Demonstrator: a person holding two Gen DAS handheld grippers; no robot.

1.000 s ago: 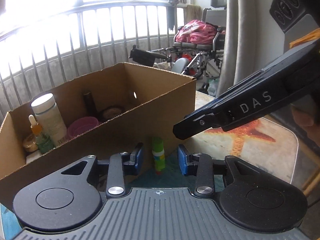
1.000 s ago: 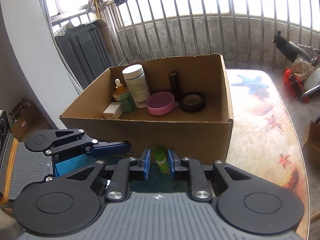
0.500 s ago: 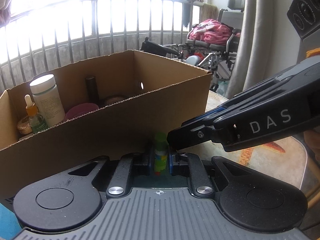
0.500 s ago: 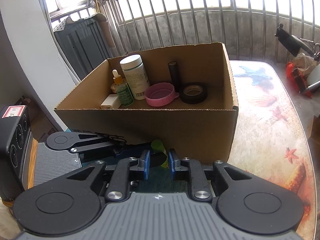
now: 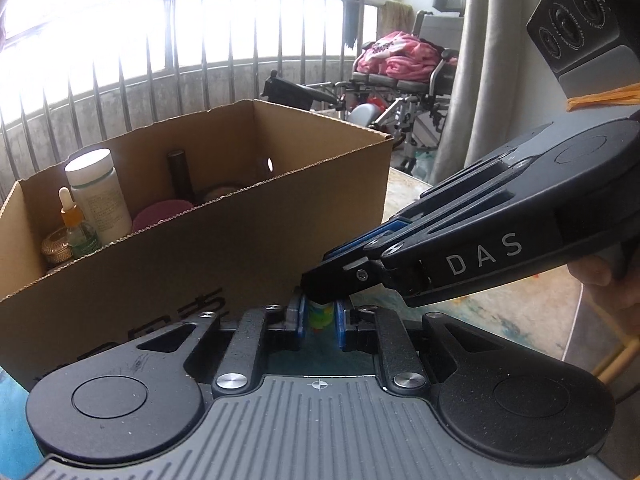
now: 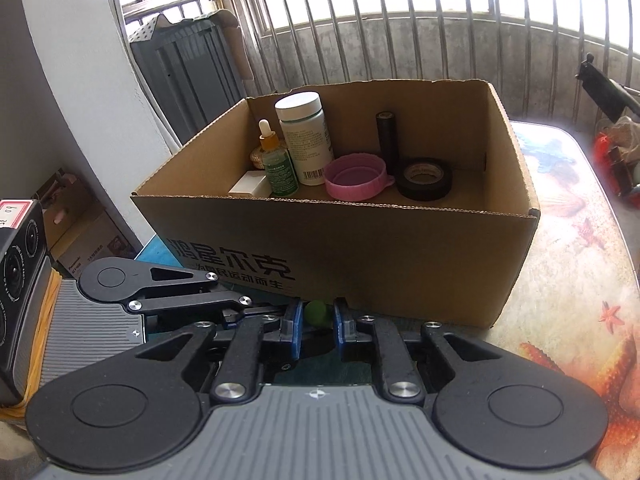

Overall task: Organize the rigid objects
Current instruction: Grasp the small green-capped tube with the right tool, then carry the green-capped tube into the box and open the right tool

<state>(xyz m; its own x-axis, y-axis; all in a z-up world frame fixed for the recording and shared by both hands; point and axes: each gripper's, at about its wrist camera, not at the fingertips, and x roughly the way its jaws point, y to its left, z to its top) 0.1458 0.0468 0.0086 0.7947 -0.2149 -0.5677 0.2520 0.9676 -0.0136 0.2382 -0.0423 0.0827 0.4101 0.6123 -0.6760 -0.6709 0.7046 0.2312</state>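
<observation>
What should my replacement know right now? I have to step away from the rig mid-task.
Left gripper: shut on the glue stick's body, just in front of the cardboard box.
Right gripper: shut on the same stick's green cap.
Already in the box: white bottle, dropper bottle, pink lid, black tape roll, dark tube, small white box.
Left to do: the stick is still outside the box; it probably goes in next.

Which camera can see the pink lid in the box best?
The right wrist view: the pink lid shows whole, lying open side up beside the black tape roll. In the left wrist view the box wall hides most of it.
</observation>
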